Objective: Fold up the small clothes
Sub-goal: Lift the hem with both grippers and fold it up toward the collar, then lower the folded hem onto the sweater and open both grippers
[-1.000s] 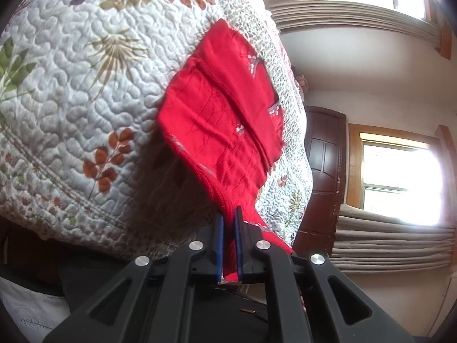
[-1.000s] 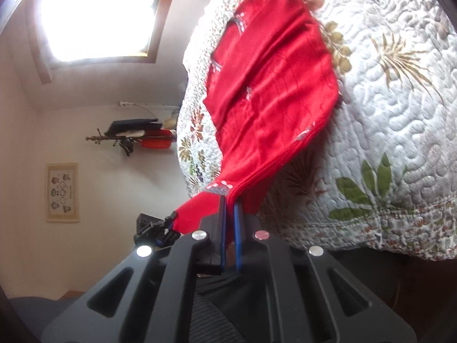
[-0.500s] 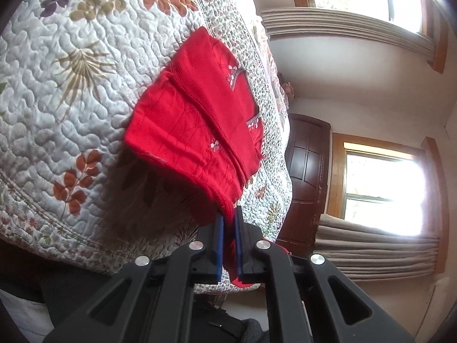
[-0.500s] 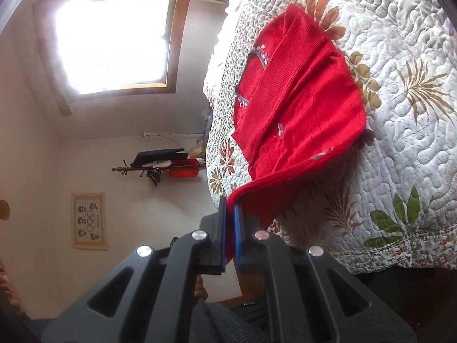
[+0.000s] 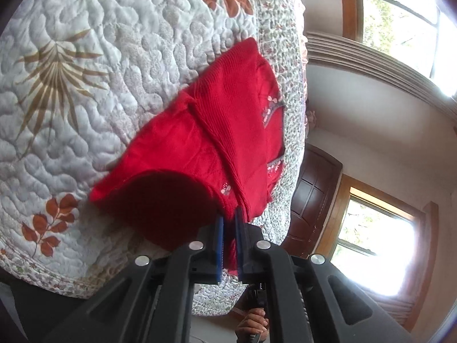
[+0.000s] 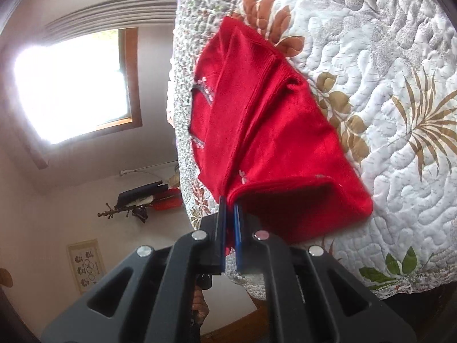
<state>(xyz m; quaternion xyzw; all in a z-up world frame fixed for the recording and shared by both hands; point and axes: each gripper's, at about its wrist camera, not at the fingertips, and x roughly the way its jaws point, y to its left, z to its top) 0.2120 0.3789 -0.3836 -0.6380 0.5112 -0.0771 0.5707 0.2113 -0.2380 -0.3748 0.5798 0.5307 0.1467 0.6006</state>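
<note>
Left wrist view: left gripper [image 5: 228,223] and right gripper [image 6: 229,213] each pinch the red garment's [image 5: 200,143] lifted hem over the quilt [image 5: 85,85] (fold half carried, not yet laid).

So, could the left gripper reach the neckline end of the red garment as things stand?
Probably not yet. The left gripper is shut on the near hem of the red garment, as is the right gripper. Nothing lies on the quilt in between, but it would have to let go first.

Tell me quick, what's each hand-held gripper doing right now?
Left hand-held gripper: shut on the red garment.
Right hand-held gripper: shut on the red garment's edge.
</note>
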